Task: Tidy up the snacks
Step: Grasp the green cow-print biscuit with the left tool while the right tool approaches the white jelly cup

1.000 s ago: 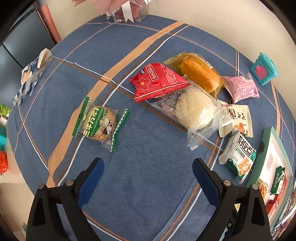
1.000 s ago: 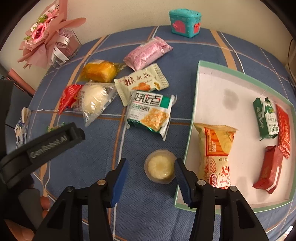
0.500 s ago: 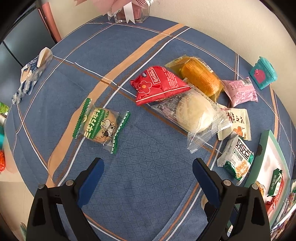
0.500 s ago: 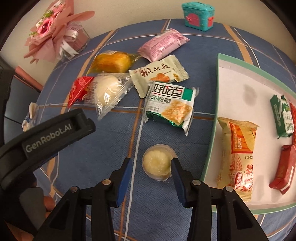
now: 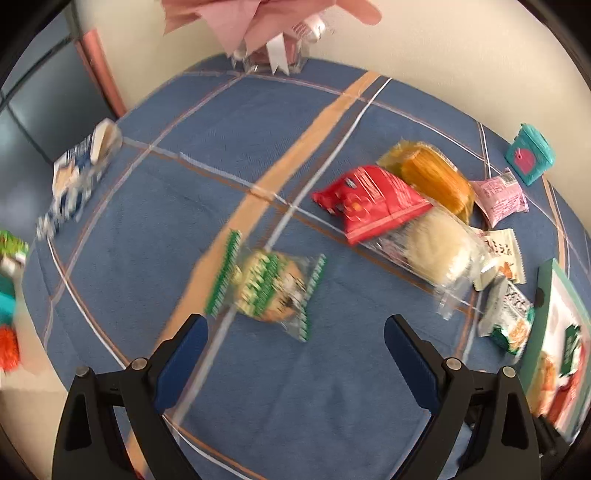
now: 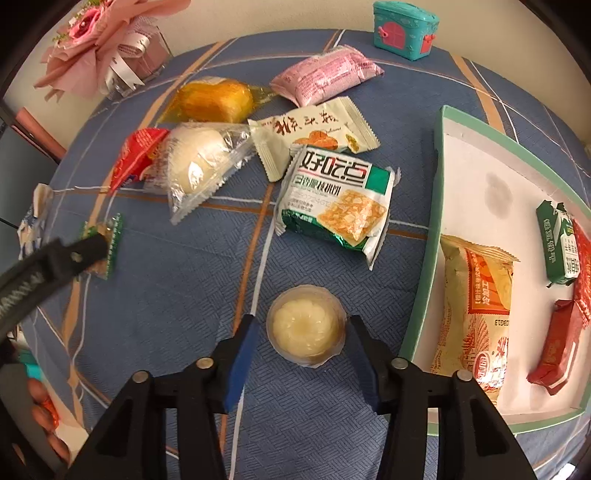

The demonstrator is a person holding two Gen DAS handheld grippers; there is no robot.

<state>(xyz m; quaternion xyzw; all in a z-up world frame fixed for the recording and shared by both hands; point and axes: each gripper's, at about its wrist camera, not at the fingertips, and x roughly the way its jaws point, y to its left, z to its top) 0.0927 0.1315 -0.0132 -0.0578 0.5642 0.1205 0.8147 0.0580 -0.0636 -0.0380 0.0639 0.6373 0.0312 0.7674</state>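
My right gripper (image 6: 301,334) is open with its jaws on either side of a round pale jelly cup (image 6: 306,328) on the blue tablecloth; they do not visibly press it. Right of it lies a white tray with a green rim (image 6: 439,177) holding several packets. My left gripper (image 5: 295,332) is open and empty, just short of a green-and-white cookie packet (image 5: 267,288). That packet also shows in the right wrist view (image 6: 107,240). Behind lie a red packet (image 5: 369,201), a white bun (image 5: 439,247) and an orange cake (image 5: 432,177).
A green cracker packet (image 6: 332,201), a cream packet (image 6: 314,133) and a pink packet (image 6: 325,79) lie mid-table. A teal toy chest (image 6: 404,27) and a pink bouquet in a glass vase (image 6: 107,48) stand at the back. A blue-white wrapper (image 5: 77,177) lies at the left edge.
My left gripper has moved forward toward the green cookie packet, with motion blur. My right gripper has closed in around the jelly cup and narrowed.
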